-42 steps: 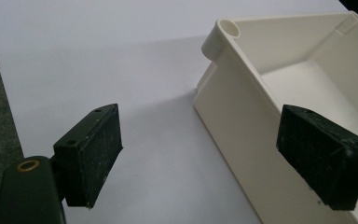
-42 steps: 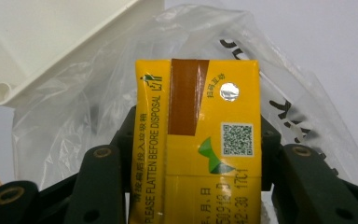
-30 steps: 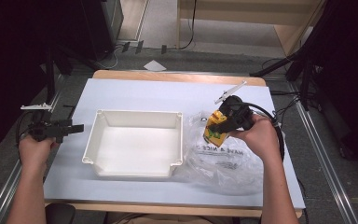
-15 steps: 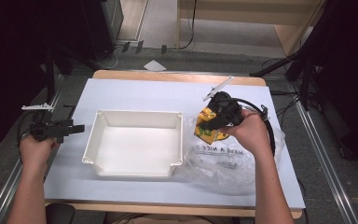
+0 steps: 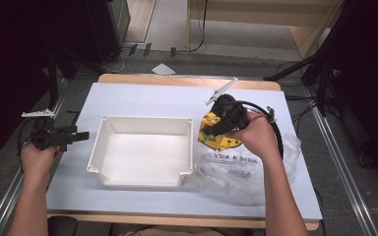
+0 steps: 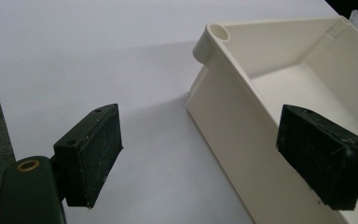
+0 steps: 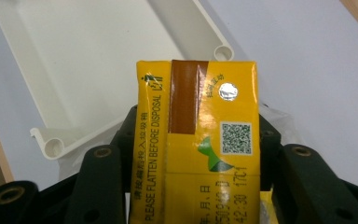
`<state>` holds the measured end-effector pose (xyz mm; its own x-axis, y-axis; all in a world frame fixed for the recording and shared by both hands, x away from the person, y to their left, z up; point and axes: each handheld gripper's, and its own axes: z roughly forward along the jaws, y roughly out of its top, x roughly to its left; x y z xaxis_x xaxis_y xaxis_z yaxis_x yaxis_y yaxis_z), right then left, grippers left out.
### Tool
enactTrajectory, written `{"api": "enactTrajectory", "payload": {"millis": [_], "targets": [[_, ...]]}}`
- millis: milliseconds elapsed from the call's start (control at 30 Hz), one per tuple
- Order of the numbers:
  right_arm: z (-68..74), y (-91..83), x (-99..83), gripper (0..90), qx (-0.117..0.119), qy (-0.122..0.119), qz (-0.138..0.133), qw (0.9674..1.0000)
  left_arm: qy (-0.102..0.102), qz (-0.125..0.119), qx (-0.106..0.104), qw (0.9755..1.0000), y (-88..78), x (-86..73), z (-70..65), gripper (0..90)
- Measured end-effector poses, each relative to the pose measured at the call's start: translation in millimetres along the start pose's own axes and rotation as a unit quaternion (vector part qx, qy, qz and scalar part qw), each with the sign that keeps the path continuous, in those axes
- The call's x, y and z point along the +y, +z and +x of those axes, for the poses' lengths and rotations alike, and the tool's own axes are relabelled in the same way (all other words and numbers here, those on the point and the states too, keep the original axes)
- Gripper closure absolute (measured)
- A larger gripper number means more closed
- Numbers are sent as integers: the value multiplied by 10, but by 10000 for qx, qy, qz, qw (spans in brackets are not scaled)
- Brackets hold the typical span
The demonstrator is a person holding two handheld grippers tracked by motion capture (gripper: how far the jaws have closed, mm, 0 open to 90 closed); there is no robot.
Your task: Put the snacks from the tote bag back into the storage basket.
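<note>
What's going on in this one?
A person works at a table with a gripper in each hand. The right gripper is shut on a yellow drink carton, held just right of the empty white bin, above a clear plastic bag. The left gripper hangs open beside the bin's left wall.

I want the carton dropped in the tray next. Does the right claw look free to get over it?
Probably yes. The right claw, shut on the yellow carton, is just beside the white tray, whose open top has nothing over it; the left claw waits outside its far side.
</note>
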<state>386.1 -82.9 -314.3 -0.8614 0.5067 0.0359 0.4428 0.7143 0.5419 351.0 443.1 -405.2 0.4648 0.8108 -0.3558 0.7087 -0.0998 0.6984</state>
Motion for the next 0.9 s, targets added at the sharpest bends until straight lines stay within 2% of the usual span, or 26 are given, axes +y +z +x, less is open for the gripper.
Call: {"api": "enactTrajectory", "payload": {"millis": [633, 800, 900], "targets": [[123, -1, 348, 534, 175, -383, -273, 9987, -149, -75, 67, 9998, -169, -151, 53, 151], [213, 57, 441, 535, 122, -632, -347, 9973, -187, -125, 77, 9997, -210, -176, 54, 151], [248, 117, 497, 535, 195, -654, -350, 9971, -198, -124, 97, 9997, -229, -191, 54, 150]]}}
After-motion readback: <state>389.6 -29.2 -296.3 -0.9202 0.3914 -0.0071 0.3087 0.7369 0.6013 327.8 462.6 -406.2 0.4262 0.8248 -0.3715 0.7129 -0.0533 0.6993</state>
